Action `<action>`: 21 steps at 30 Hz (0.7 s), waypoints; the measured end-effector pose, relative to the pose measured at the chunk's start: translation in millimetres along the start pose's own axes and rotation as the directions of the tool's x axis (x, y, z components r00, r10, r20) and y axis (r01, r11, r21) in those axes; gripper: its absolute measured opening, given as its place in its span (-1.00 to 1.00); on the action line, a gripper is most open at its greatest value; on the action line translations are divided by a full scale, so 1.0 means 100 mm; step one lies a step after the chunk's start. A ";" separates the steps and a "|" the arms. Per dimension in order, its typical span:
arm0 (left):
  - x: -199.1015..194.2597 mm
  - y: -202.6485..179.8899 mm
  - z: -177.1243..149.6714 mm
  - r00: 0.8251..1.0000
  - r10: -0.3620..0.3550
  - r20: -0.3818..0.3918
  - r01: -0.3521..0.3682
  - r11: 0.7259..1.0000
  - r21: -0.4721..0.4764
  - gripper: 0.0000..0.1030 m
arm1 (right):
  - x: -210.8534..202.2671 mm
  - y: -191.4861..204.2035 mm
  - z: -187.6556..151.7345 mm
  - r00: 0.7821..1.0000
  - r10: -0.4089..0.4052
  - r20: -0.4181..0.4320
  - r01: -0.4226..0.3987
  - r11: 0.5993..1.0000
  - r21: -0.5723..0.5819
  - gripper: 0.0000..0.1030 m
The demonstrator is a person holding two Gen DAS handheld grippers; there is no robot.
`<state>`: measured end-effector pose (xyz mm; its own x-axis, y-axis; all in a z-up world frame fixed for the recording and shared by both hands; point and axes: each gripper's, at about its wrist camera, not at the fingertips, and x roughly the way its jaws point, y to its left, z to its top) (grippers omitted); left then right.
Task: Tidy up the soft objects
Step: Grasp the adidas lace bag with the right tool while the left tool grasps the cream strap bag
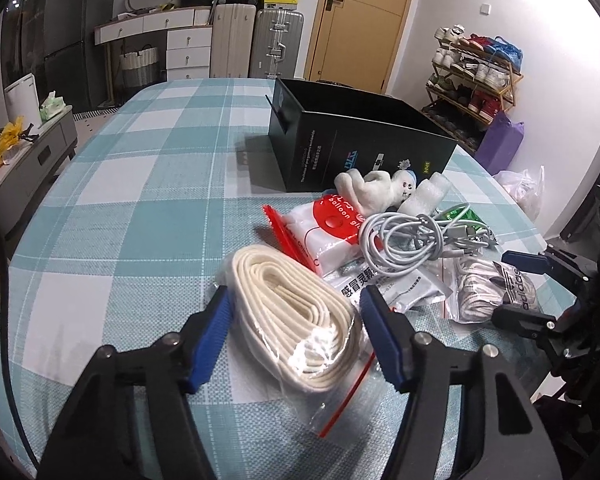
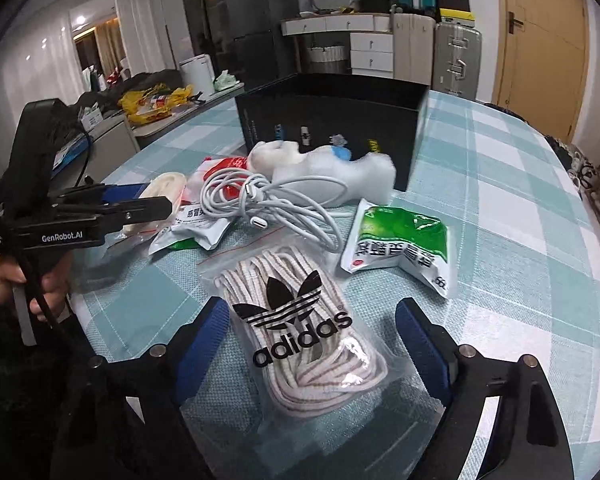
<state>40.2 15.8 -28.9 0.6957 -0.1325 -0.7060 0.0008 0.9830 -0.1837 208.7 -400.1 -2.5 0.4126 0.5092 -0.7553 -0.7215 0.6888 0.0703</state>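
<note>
left gripper (image 1: 294, 330) spread wide around the bagged cream strap coil (image 1: 296, 316), long axis near-right to far-left, right gripper (image 2: 314, 342) gaping over the adidas lace bag (image 2: 304, 332), nothing clamped

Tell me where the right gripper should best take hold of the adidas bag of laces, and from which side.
Probably across the thick middle of the adidas lace bag, coming from the near end where the open right gripper already straddles it. The bag lies flat on the checked tablecloth, and the bundled laces give bulk there, unlike the thin slippery plastic edges.
</note>
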 end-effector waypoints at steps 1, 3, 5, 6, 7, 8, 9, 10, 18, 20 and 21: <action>0.00 0.00 0.00 1.000 0.001 -0.002 -0.001 1.000 0.000 0.24 | 0.01 0.02 0.00 1.000 -0.001 -0.003 0.001 1.000 -0.012 0.70; 0.01 0.01 0.00 1.000 0.000 -0.004 0.000 1.000 -0.005 0.24 | 0.03 0.08 0.01 1.000 -0.003 -0.010 0.003 0.999 -0.037 0.64; 0.02 0.01 0.00 1.000 -0.002 -0.007 0.002 1.000 -0.011 0.25 | 0.04 0.13 -0.01 1.000 -0.004 -0.014 0.004 0.998 -0.059 0.55; 0.03 0.02 0.01 1.000 -0.003 -0.007 0.003 1.000 -0.015 0.29 | 0.04 0.16 -0.01 1.000 -0.011 -0.013 0.010 0.998 -0.067 0.47; 0.03 0.02 0.01 1.000 0.001 -0.008 -0.001 1.000 -0.019 0.30 | 0.04 0.18 -0.02 1.000 -0.013 -0.013 0.012 0.997 -0.076 0.40; 0.04 0.02 0.01 1.000 0.003 -0.010 -0.004 1.000 -0.023 0.32 | 0.05 0.21 -0.02 1.000 -0.012 -0.016 0.011 0.996 -0.085 0.37; 0.05 0.02 0.01 1.000 0.005 -0.013 -0.006 1.000 -0.030 0.35 | 0.05 0.23 -0.03 1.000 -0.013 -0.019 0.012 0.996 -0.090 0.34; 0.05 0.02 0.02 1.000 0.007 -0.012 -0.007 0.999 -0.033 0.35 | 0.04 0.25 -0.04 1.000 -0.019 -0.018 0.017 0.995 -0.098 0.28; 0.08 -0.03 0.01 0.999 0.046 -0.015 -0.046 0.999 -0.008 0.27 | -0.04 0.30 -0.10 1.000 0.011 0.003 -0.011 0.995 -0.100 -0.08; 0.06 -0.05 0.00 0.999 0.046 -0.003 -0.046 0.999 0.004 0.08 | -0.06 0.31 -0.12 1.000 0.023 0.006 -0.022 0.995 -0.097 -0.10; 0.04 -0.05 -0.01 0.999 0.041 0.001 -0.041 0.999 0.007 -0.03 | -0.07 0.32 -0.13 1.000 0.024 0.007 -0.023 0.995 -0.096 -0.10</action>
<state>42.7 10.1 -31.3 0.6961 -0.0915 -0.7121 -0.0228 0.9885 -0.1493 175.5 -388.6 -3.1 0.3991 0.5290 -0.7489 -0.7810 0.6240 0.0246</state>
